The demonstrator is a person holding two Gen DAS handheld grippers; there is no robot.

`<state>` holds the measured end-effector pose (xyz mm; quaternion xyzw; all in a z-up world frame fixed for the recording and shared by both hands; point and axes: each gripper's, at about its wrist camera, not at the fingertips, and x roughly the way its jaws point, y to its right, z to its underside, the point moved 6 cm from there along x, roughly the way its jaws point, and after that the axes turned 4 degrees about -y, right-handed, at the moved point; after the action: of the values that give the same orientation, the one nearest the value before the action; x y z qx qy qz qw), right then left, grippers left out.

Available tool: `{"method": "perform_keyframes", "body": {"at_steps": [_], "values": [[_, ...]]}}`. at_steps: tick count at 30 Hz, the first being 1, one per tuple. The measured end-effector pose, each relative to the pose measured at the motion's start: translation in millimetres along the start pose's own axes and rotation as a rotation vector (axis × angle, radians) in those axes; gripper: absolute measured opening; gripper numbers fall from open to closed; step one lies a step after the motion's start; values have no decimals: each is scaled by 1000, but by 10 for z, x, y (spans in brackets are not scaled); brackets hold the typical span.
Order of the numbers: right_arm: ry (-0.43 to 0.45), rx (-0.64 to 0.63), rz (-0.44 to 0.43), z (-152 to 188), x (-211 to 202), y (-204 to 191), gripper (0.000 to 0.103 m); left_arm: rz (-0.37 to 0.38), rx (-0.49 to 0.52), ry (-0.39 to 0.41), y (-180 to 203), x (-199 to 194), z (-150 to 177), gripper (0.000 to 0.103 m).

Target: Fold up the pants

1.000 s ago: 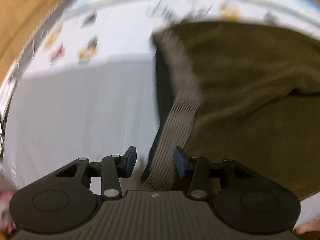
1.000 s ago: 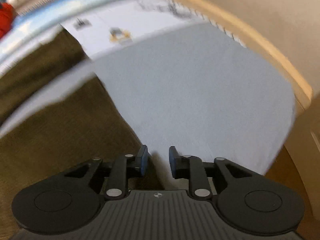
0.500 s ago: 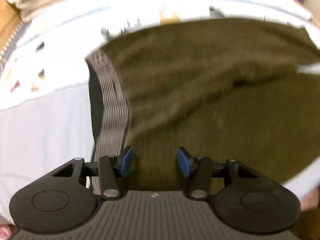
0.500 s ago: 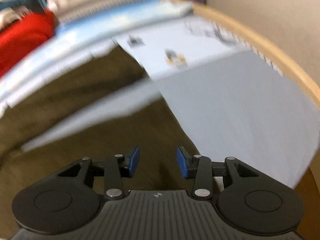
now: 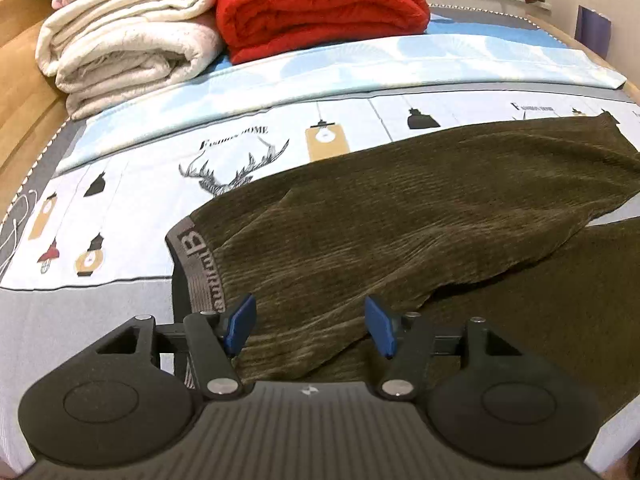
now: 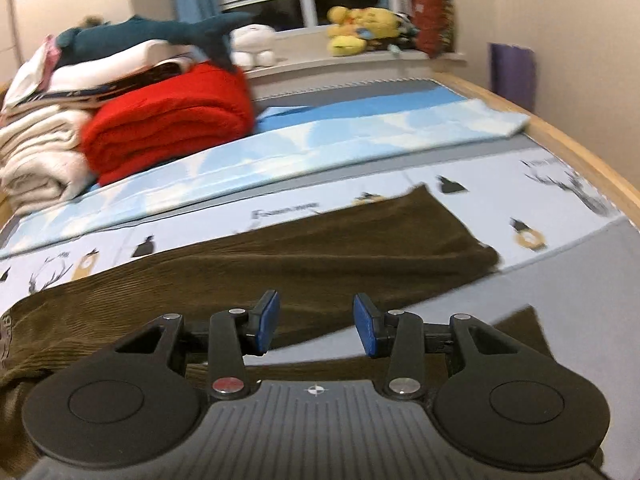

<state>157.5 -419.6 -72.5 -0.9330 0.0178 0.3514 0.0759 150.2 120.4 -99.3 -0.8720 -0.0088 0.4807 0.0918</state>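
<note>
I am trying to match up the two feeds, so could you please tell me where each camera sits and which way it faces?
Left wrist: sits on the left gripper, above the waistband end of the pants, facing the folded blankets; its open blue fingers show.
Right wrist: sits on the right gripper, above the leg end of the pants, facing the window sill; its open fingers show.
Shared: the pants, the printed bedsheet and the red blanket.
</note>
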Motion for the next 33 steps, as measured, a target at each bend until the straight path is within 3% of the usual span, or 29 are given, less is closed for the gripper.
{"method": "perform_keyframes", "body": {"at_steps": [11, 17, 25, 28, 29, 31, 32, 33], "values": [[20, 29, -74, -338, 169, -952, 44, -14, 20, 39, 256, 111, -198, 71], [9, -70, -90, -418, 354, -1386, 44, -19, 40, 39, 396, 223, -314, 72], [-63, -120, -85, -429, 630, -1637, 44, -2, 52, 63, 533, 295, -476, 73], [-77, -124, -87, -434, 689, -1657, 44, 14, 24, 108, 506, 358, -592, 73], [-82, -123, -85, -443, 711, -1663, 44, 13, 15, 123, 477, 391, -635, 69], [-92, -118, -85, -451, 750, -1662, 43, 14, 4, 124, 393, 522, -718, 42], [-101, -113, -88, -452, 769, -1654, 41, 25, -6, 97, 342, 617, -754, 0], [-105, -108, -94, -457, 781, -1648, 31, 39, -31, 74, 281, 707, -785, 0]]}}
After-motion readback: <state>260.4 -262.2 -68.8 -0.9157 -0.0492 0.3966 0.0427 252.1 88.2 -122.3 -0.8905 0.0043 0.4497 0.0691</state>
